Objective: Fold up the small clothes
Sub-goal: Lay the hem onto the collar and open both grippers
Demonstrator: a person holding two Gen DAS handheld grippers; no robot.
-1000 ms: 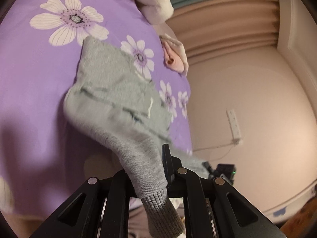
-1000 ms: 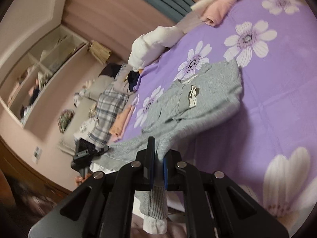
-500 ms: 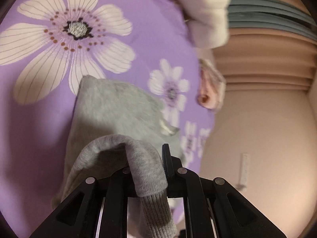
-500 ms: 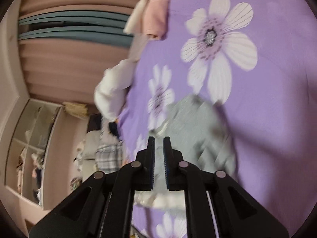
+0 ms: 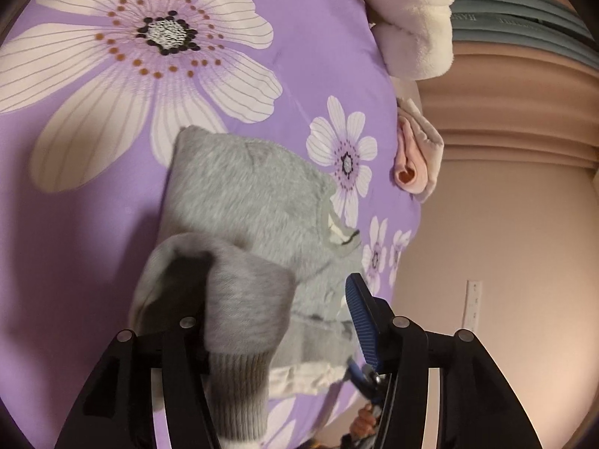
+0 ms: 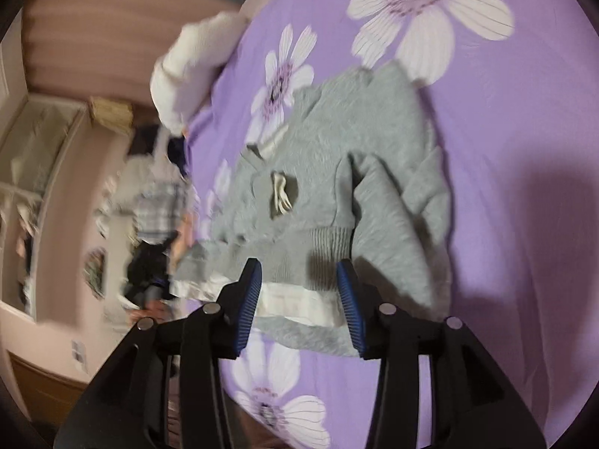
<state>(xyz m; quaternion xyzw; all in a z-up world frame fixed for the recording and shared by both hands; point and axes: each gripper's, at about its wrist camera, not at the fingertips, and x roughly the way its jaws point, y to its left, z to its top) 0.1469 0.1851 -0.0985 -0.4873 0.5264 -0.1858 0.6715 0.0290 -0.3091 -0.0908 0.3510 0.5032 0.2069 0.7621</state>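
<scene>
That little grey sweater (image 6: 337, 172) on the purple flowered bedspread (image 6: 524, 149) looks soft and floppy, so with both grippers (image 6: 299, 299) (image 5: 280, 318) just opened, nothing pinched, I'd regrab the ribbed hem.

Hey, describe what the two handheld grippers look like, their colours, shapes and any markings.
Both look alike. The left gripper and right gripper each have a matte black angular frame with triangular cut-outs and round silver bolt heads along the top. Each carries two narrow fingers faced with ribbed blue pads. No lettering or cables can be made out. No sleeves or clothing of the person show.
</scene>
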